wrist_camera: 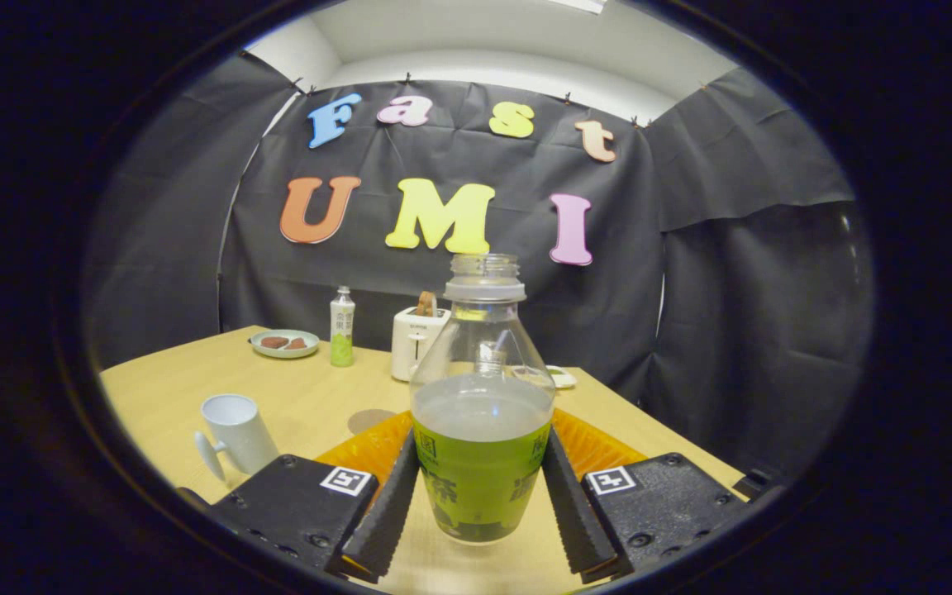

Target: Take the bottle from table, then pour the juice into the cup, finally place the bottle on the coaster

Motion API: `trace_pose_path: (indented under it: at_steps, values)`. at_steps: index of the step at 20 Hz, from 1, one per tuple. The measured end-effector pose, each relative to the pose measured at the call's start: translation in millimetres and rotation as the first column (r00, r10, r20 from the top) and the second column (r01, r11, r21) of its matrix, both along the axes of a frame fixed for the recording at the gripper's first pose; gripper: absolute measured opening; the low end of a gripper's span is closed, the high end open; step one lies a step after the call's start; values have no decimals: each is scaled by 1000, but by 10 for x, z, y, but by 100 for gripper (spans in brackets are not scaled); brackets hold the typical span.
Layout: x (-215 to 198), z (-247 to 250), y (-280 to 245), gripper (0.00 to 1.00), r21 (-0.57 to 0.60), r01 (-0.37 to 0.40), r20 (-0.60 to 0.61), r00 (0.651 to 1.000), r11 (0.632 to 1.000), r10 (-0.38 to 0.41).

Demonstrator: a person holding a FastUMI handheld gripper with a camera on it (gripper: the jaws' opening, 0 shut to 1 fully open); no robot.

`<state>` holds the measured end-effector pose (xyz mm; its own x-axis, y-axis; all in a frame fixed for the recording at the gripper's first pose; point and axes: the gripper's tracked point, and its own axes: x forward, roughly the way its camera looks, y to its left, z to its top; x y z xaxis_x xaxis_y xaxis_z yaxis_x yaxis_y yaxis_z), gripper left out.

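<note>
1. Bottle [480, 463], lower centre: green label with dark printed characters, partly hidden by the gripper [480, 504] fingers pressing on both its sides.
2. Gripper blocks: a square black-and-white marker [345, 480] on each.
3. Toaster [416, 340] and small bottle [342, 326], mid-left: print too small to read.

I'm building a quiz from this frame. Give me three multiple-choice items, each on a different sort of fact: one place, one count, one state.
1. Where is the white cup?
A. beside the toaster
B. on the table, beside one finger of the tongs
C. on the plate

2. How many bottles are there?
A. one
B. two
C. three

3. The bottle between the tongs is
A. capped
B. lying down
C. uncapped and upright

Answers:
1. B, the cup stands close to the finger, far from the toaster.
2. B, one between the fingers, a small bottle near the plate.
3. C, its open neck points straight up.
</note>
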<state>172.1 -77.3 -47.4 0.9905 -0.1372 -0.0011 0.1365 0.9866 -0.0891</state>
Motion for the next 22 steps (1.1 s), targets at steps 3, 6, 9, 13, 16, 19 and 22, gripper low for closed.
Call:
trace_pose_path:
  at_steps: [3, 6, 9, 13, 16, 19, 22]
  values:
    - [-121, 95, -1, 80, -40, 16, -11, 1000, 999, -17]
    - [-188, 284, 21, 80, -126, 39, -6, 999, 991, -40]
    - [-221, 435, 85, 80, -246, 70, 3, 997, 967, -71]
    - [-175, 521, 165, 80, -393, 107, 5, 993, 913, -114]
    - [-71, 623, 246, 80, -489, 120, -3, 990, 864, -139]
    - [126, 716, 320, 80, -599, 117, -7, 988, 792, -151]
    - [276, 819, 341, 80, -698, 129, 1, 984, 704, -179]
